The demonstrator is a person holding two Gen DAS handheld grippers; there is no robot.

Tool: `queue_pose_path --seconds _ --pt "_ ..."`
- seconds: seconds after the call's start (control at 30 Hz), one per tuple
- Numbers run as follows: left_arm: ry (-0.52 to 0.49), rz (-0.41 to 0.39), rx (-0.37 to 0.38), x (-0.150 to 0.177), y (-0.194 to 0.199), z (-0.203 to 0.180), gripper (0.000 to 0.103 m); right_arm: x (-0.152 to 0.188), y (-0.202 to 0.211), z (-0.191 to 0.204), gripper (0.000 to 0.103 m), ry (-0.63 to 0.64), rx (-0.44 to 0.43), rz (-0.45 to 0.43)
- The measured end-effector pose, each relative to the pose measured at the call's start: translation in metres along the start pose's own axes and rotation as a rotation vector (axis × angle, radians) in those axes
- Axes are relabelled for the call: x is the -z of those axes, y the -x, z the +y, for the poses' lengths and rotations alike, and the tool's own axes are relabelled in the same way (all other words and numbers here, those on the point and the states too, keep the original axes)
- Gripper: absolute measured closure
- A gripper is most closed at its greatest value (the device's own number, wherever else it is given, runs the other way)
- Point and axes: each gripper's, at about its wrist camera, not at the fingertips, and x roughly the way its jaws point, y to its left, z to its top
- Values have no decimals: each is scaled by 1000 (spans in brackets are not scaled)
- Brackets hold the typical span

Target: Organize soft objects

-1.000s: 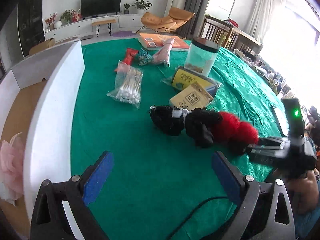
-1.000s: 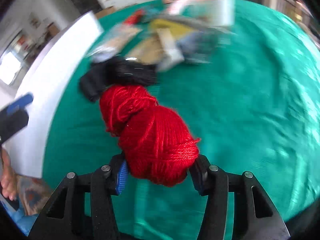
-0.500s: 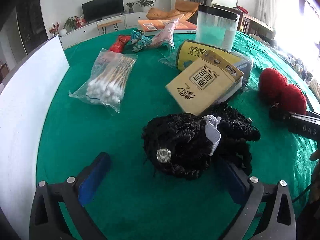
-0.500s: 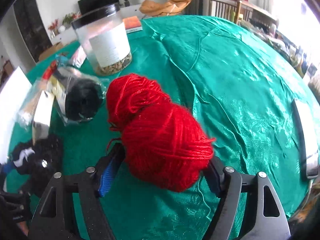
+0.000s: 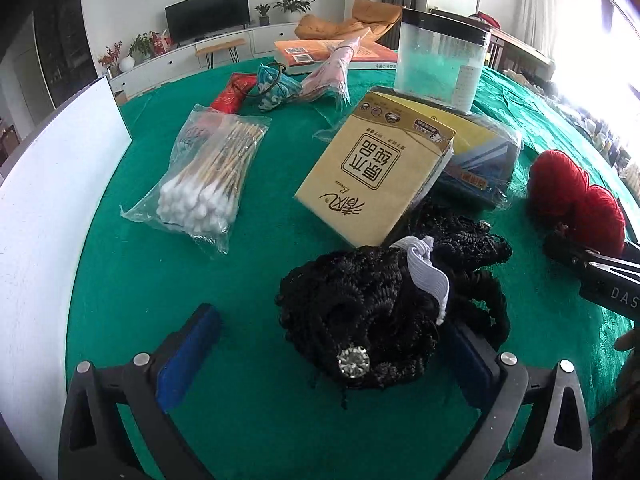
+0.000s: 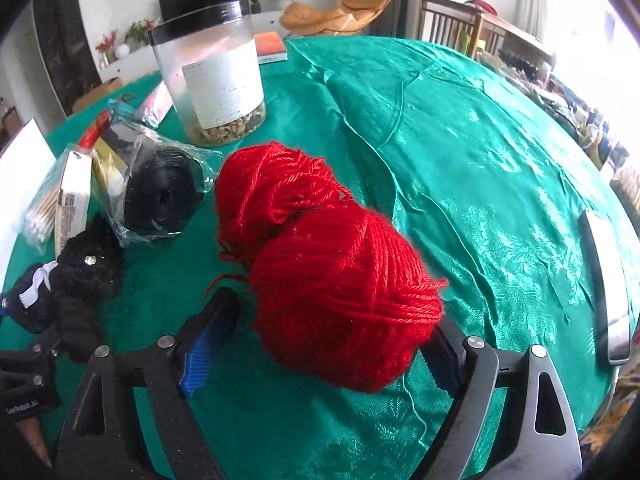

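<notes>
A table under a green cloth (image 5: 248, 420) carries everything. On it lie a clear bag of cotton swabs (image 5: 204, 184), a red pouch (image 5: 230, 94), a teal patterned pouch (image 5: 276, 86), a pink wrapped bundle (image 5: 330, 74) and an orange book (image 5: 320, 52). A black-lidded clear jar (image 6: 210, 76) stands near a bagged black roll (image 6: 160, 196). A yellow tissue pack (image 5: 372, 168) leans beside black crocheted pieces (image 5: 376, 312). Red yarn (image 6: 320, 256) rests on the cloth, and a white board (image 5: 40, 216) stands along the table's left edge.

Left hand-held gripper (image 5: 328, 354) agape, right hand-held gripper (image 6: 320, 344) clamped.
</notes>
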Motion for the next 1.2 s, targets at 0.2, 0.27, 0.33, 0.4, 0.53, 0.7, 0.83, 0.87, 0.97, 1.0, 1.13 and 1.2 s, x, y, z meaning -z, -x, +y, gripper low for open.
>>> queue_pose_path --seconds 0.2,0.27,0.33,0.4,0.53,0.7,0.83,0.87,0.97,1.0,1.13,1.2 --pt "-3 1 1 -1 -1 1 0 -1 -2 -1 12 -4 2 -12" --pt "-28 12 15 -3 -3 2 0 -1 -1 -1 12 -3 2 -12" --pt "-71 66 50 -12 -6 6 0 -1 -2 -1 12 -3 3 -13" --pt "-80 102 56 -17 -9 12 0 -1 -2 -1 12 -4 2 -12" --pt "-78 55 55 -20 -13 17 0 -1 -2 -1 12 -4 2 -12" --pt "-68 2 50 -18 -13 17 0 -1 -3 -1 12 -4 3 -13" --pt "-67 2 50 -18 -13 17 0 -2 -3 -1 12 -4 2 -13" --pt "-68 2 50 -18 -13 17 0 -2 -3 -1 12 -4 2 -13" --pt "-67 2 50 -18 -13 17 0 -2 -3 -1 12 -4 3 -13" --pt "-67 2 50 -18 -13 17 0 -2 -3 -1 12 -4 3 -13" --pt "-66 2 50 -17 -13 17 0 -2 -4 -1 12 -4 3 -13" --pt "-66 2 50 -18 -13 17 0 -2 -4 -1 11 -4 3 -13"
